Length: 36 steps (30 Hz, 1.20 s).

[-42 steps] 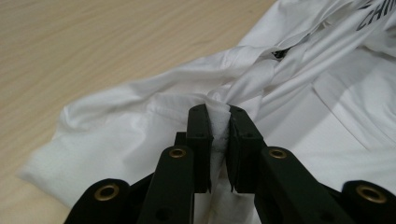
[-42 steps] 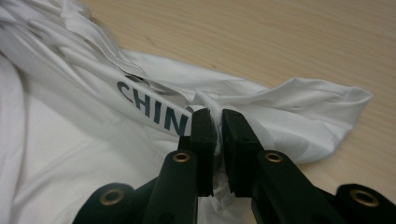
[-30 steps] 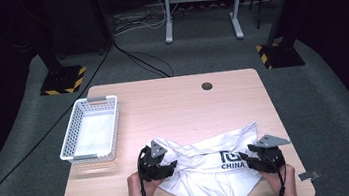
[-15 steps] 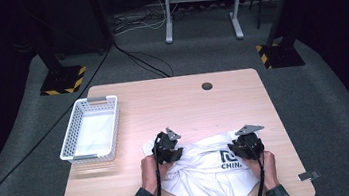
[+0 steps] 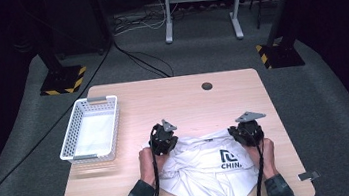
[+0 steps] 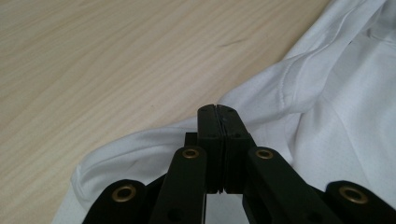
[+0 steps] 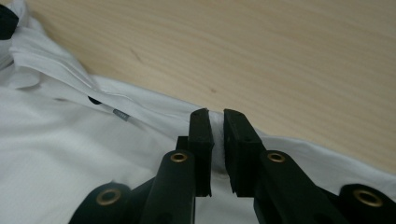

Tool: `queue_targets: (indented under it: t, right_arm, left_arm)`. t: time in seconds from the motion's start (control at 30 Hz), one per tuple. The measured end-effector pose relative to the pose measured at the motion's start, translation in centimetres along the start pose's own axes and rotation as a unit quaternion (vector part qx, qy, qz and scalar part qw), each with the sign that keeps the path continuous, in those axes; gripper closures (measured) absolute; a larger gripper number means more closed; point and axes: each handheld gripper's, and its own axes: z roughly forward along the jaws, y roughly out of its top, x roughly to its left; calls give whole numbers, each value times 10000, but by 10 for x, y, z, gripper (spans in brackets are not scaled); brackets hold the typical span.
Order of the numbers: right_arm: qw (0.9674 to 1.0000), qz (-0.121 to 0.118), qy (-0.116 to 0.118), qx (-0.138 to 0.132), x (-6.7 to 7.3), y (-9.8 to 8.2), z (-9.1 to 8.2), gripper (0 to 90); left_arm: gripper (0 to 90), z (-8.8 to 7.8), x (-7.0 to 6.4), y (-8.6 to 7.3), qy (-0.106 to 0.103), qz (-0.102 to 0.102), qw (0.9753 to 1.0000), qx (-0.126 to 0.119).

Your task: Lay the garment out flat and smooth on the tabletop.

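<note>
A white shirt (image 5: 207,172) with a dark "CHINA" print lies bunched on the near half of the wooden table (image 5: 173,103). My left gripper (image 5: 164,139) sits at the shirt's far left edge. Its jaws have just been closing and now meet on a raised fold of the fabric (image 6: 327,116), as the left gripper view (image 6: 217,109) shows. My right gripper (image 5: 245,130) is at the far right edge. Its jaws have also just been closing and now pinch a strip of white cloth (image 7: 60,154) between the pads, seen in the right gripper view (image 7: 215,114).
A white mesh basket (image 5: 74,140) stands on the table's left side. A round cable hole (image 5: 206,86) sits near the far edge. Bare wood lies beyond the shirt. Tape tabs mark the near corners.
Both grippers moved inward and away from the person, from the shirt's outer sides to its far edge, and their jaws closed. The shirt is now bunched narrower.
</note>
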Motion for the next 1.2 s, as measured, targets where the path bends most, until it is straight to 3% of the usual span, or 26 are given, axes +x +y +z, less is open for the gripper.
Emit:
queue_targets:
  t: [0.07, 0.2, 0.23, 0.27, 0.37, 0.4, 0.53, 0.57, 0.6, 0.73, 0.87, 0.93, 1.03, 1.2]
  right_arm:
    - [10000, 11, -34, -19, -6, 11, 7, 816]
    - [9999, 102, -79, 41, -18, 32, 31, 812]
    - [9999, 102, -79, 41, -18, 32, 31, 812]
    - [9998, 138, -110, 122, -21, 37, 42, 803]
    - [9986, 261, -357, 293, -28, 44, 64, 679]
    - [9976, 344, -474, 362, -30, 45, 69, 602]
    - [9971, 496, -492, 317, -32, 42, 59, 511]
    - [9970, 507, -516, 277, -30, 40, 50, 491]
    - [9974, 459, -511, 219, -26, 34, 33, 477]
    - [9980, 310, -454, 328, -17, 20, 18, 523]
    - [9959, 180, -316, 826, -13, 8, 34, 557]
    - [9951, 166, -318, 926, -12, 8, 43, 547]
    - [9942, 113, -451, 965, -13, 16, 59, 495]
    - [9939, 238, -749, 780, -22, 28, 70, 443]
  left_arm:
    - [884, 2, 3, 2, 62, -33, 10000, -18]
    - [883, 18, 22, 10, 231, -360, 9991, -29]
    - [881, 18, 22, 10, 231, -360, 9991, -29]
    - [881, 20, 25, 12, 293, -409, 9987, 2]
    - [735, 26, 32, 12, 400, -669, 9969, 70]
    - [614, 25, 32, 11, 424, -782, 9960, 103]
    - [386, 14, 28, 4, 508, -868, 9949, 45]
    - [386, 8, 24, 2, 467, -855, 9952, -10]
    - [332, 0, 17, -2, 402, -775, 9961, -114]
    - [292, -2, 4, -7, 257, -532, 9982, -70]
    - [282, 13, 5, -8, 208, -585, 9980, 153]
    - [278, 20, 9, -6, 260, -649, 9973, 238]
    - [268, 28, 18, -5, 519, -746, 9953, 343]
    - [246, 33, 35, -5, 702, -1125, 9905, 356]
